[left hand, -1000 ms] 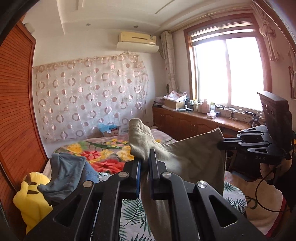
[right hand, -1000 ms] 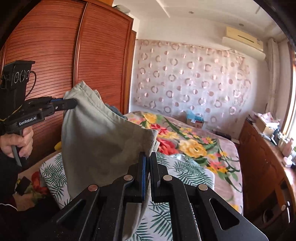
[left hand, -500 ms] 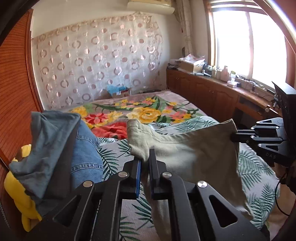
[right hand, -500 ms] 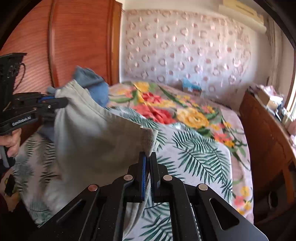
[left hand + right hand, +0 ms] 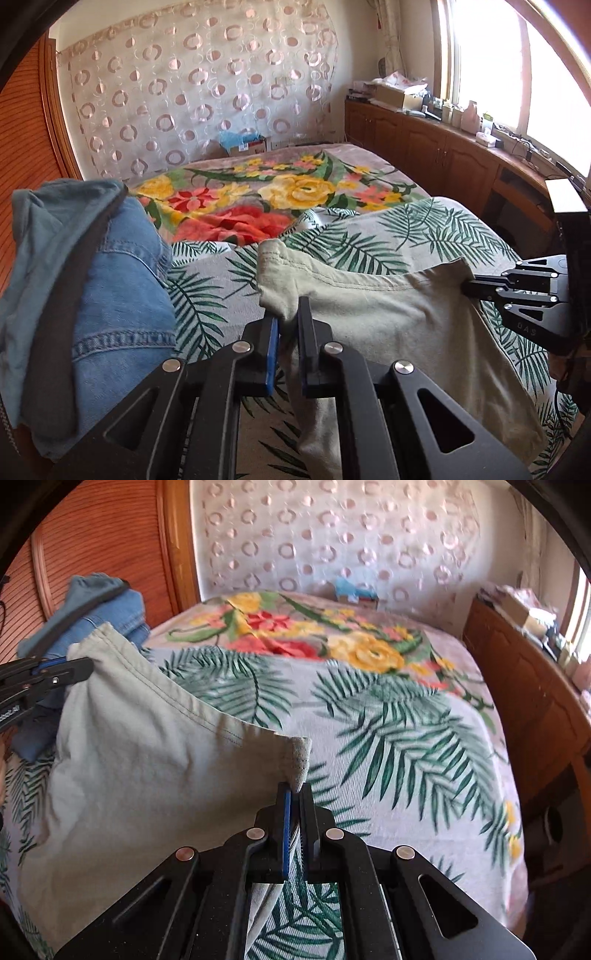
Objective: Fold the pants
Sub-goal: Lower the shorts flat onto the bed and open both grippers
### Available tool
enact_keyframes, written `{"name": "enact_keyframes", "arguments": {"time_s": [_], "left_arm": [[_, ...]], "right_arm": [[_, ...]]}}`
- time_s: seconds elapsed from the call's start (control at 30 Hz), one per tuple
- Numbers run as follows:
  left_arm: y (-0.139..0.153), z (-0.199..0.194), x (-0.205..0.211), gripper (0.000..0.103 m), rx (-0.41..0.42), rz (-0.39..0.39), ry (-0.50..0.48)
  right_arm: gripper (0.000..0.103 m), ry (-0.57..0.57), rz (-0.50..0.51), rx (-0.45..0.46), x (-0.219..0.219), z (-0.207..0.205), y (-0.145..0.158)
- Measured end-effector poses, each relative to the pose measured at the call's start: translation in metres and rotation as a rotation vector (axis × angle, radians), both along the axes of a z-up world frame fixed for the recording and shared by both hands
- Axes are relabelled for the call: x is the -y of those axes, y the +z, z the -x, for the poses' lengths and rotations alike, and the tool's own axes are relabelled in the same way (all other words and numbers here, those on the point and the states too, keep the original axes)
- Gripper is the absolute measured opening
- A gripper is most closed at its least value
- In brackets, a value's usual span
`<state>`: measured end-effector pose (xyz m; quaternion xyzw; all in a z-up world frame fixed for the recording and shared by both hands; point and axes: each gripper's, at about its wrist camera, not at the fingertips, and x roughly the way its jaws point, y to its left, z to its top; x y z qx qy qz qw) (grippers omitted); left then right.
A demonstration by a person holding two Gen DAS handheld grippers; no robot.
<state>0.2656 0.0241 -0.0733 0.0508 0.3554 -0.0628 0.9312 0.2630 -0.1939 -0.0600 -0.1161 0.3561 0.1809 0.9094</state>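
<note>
Left wrist view: your left tongs (image 5: 287, 325) and right tongs (image 5: 294, 801) each pinch a corner of the pale olive cotton pants (image 5: 388, 325), stretched above the palm-leaf bedspread (image 5: 388, 720). Next, I judge, lower them flat for folding.

Left hand-held gripper (image 5: 287, 325): foreground centre, jaws pinched on one upper corner of the khaki pants (image 5: 388, 325).
Right hand-held gripper (image 5: 466, 287): enters from the right edge, tips closed on the opposite corner.
Khaki pants: top hem stretched between both grippers, cloth hanging down over the bed (image 5: 424, 229).
Bed: palm-leaf sheet near, floral blanket (image 5: 258, 199) beyond.
Clothes pile (image 5: 92, 280): denim and grey-blue garments, left of the pants, apart from them.
Counter (image 5: 443, 129): under the window, cluttered with small items.
</note>
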Motion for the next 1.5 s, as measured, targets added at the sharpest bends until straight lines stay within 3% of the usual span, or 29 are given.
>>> {"name": "enact_keyframes", "arguments": {"time_s": [0.17,0.27,0.3,0.37,0.43,0.5,0.67,0.8,1.07,1.5], "left_arm": [[-0.001,0.006,-0.002,0.021,-0.024,-0.009,-0.004],[0.001,0.018,-0.003,0.035,-0.040,0.006,-0.019],[0.002,0.019,-0.003,0.045,-0.043,0.013,-0.024],[0.004,0.029,-0.003,0.050,-0.045,0.031,-0.045],[0.006,0.041,-0.002,0.070,-0.042,0.037,-0.062],[0.008,0.052,-0.003,0.081,-0.035,0.057,-0.077],[0.013,0.083,-0.003,0.081,-0.008,0.093,-0.093],[0.011,0.109,0.000,0.081,-0.003,0.110,-0.102],[-0.006,0.147,0.005,0.081,-0.017,0.082,-0.098],[-0.037,0.177,0.004,0.081,-0.068,0.065,-0.081]], "right_arm": [[0.004,-0.014,-0.010,-0.019,-0.006,-0.001,0.001],[0.010,-0.035,-0.025,-0.021,-0.002,0.003,0.007],[0.010,-0.034,-0.023,-0.018,-0.002,0.006,0.010],[0.010,-0.012,-0.033,-0.001,-0.001,0.021,0.013],[0.010,-0.008,-0.051,0.011,0.003,0.035,0.017],[0.010,0.013,-0.071,0.023,0.007,0.054,0.021],[0.012,0.052,-0.101,0.048,0.021,0.104,0.027],[0.027,0.060,-0.118,0.049,0.031,0.133,0.024],[0.028,0.047,-0.112,0.053,0.036,0.190,0.013],[0.028,0.038,-0.173,-0.062,0.036,0.201,-0.009]]}}
